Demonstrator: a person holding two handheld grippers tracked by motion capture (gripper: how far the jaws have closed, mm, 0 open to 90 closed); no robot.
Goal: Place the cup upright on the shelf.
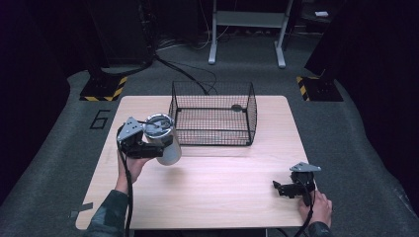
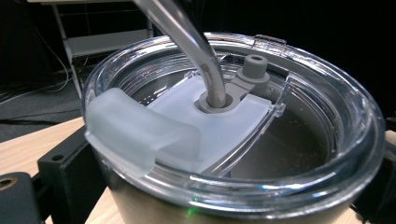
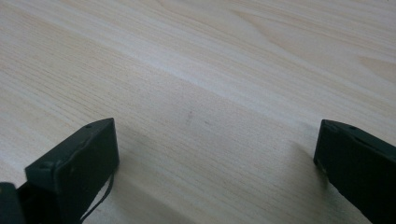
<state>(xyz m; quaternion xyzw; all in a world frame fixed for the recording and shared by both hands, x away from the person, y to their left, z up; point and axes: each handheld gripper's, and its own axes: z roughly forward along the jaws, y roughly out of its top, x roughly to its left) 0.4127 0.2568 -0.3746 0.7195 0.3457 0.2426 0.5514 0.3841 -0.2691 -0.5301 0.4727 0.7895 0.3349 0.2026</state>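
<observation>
Near the front right corner of the worktop [image 1: 207, 197], the right tongs [image 1: 280, 188] rest low with jaws spread apart and empty, probably waiting. Toward the left edge, the left tongs [image 1: 148, 147] are clenched on a steel tumbler [image 1: 165, 143] with clear lid [image 2: 280, 154] and straw [image 2: 196, 51], holding it upright, likely for placing into the wire basket [image 1: 213, 118] at the back edge.

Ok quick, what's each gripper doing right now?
Left gripper: closed on the tumbler, held beside the basket.
Right gripper: open, holding nothing, low over the table.
</observation>
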